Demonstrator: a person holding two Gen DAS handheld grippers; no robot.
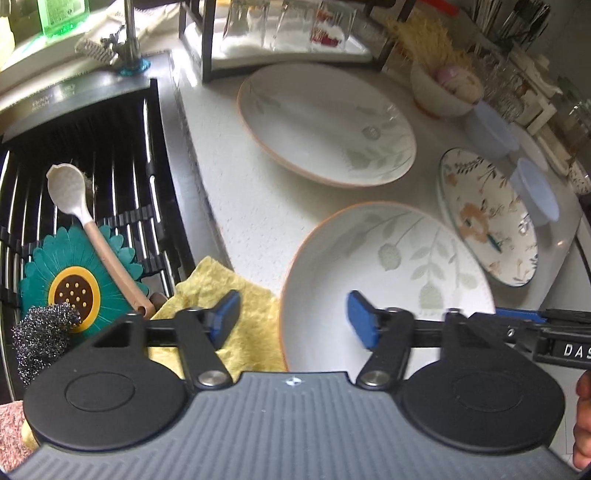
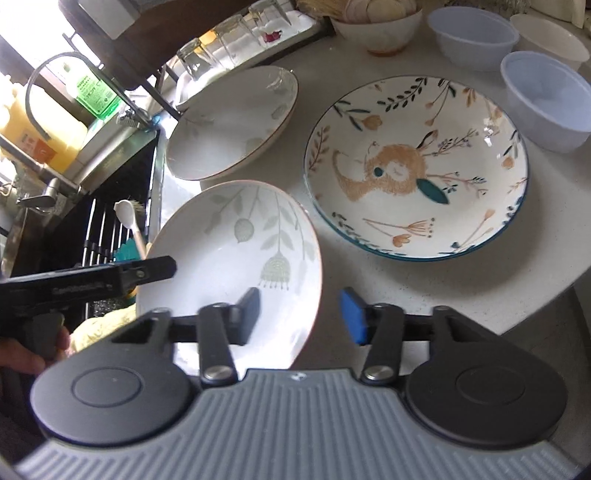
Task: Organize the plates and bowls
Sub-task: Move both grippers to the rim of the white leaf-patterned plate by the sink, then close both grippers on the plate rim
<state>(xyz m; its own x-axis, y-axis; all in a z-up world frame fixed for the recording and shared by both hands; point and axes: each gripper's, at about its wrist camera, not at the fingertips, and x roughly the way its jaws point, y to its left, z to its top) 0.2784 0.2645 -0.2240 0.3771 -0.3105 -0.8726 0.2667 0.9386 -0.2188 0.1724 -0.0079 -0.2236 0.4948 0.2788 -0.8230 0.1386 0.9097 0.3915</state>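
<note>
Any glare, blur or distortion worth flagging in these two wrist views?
Left wrist: strong fisheye bending of the counter edge, blown-out window light over the glass rack, soft focus on the far bowl. Right wrist: overexposed window at upper left, specular spots on the rabbit plate, slight motion blur on the left finger.

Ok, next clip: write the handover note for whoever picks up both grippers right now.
Left gripper: open, straddling the left rim of the near leaf plate.
Right gripper: open, straddling that plate's right rim.
On the counter: far leaf plate, rabbit plate, two plastic bowls, a ceramic bowl with something in it.
Done: nothing stacked yet.
Left: probably stack the plates, then nest the bowls.
</note>
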